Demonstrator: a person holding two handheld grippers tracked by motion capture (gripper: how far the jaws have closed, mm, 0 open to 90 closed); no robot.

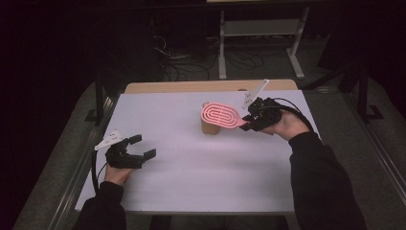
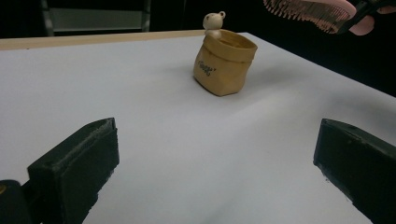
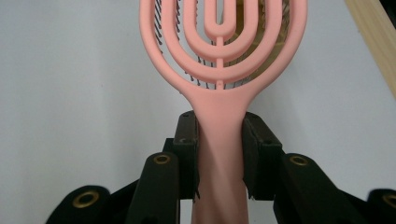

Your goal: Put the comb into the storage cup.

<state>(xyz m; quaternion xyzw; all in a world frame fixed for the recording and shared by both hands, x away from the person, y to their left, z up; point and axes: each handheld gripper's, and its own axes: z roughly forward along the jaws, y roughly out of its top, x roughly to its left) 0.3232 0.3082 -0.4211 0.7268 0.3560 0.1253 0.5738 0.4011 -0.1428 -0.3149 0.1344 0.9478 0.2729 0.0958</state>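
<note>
A pink vented hairbrush (image 1: 221, 115) hangs in the air over a small tan sack-shaped pot (image 1: 208, 126) with a little bear figure (image 2: 213, 22) on its rim. My right gripper (image 1: 248, 117) is shut on the brush's handle (image 3: 219, 140), both pads pressing its sides; the brush head (image 3: 223, 42) points away, over the pot's mouth. In the left gripper view the brush (image 2: 310, 12) shows at the top right, above and right of the pot (image 2: 223, 63). My left gripper (image 1: 142, 146) rests open at the table's near left, nothing between its jaws.
The white table top (image 1: 191, 163) has a wooden strip (image 1: 191, 86) along its far edge. Beyond it stand a metal rack (image 1: 261, 33) and loose cables on a dark floor.
</note>
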